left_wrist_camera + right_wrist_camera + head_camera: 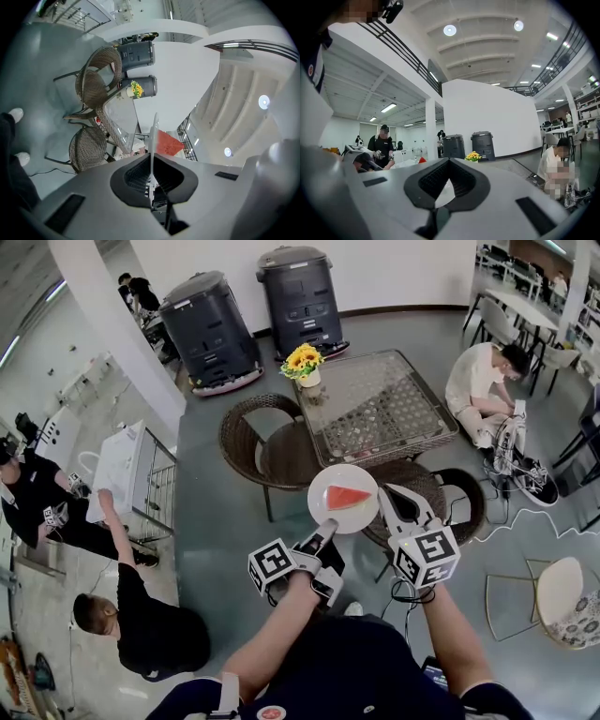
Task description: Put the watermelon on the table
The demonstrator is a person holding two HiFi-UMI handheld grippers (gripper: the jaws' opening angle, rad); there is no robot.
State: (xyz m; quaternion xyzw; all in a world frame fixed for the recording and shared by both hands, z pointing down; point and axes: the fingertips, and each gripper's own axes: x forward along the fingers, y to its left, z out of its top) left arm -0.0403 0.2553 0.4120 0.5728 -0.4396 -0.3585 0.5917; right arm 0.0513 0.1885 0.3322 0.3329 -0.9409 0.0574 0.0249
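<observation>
A large open hall with a grey floor (225, 512) and white walls. In the head view, a glass tabletop (394, 399) on a wicker frame stands ahead, a pot of yellow flowers (304, 364) at its near-left corner and wicker chairs (262, 442) around it.

The watermelon (348, 496), a red wedge, lies on a white plate (326, 510). The plate is in the air above the chairs, short of the tabletop.

The left gripper (328, 527) is clamped on the plate's near rim; its own view shows the thin rim edge-on between the closed jaws. The right gripper (386, 491) sits just beside the plate's right edge, its jaw tips together and nothing visibly between them.

Judging from this, the task is mid-way: the watermelon is lifted and being carried but not yet delivered. What remains is to bring the plate over the glass, lower it onto a bare patch and let go.
</observation>
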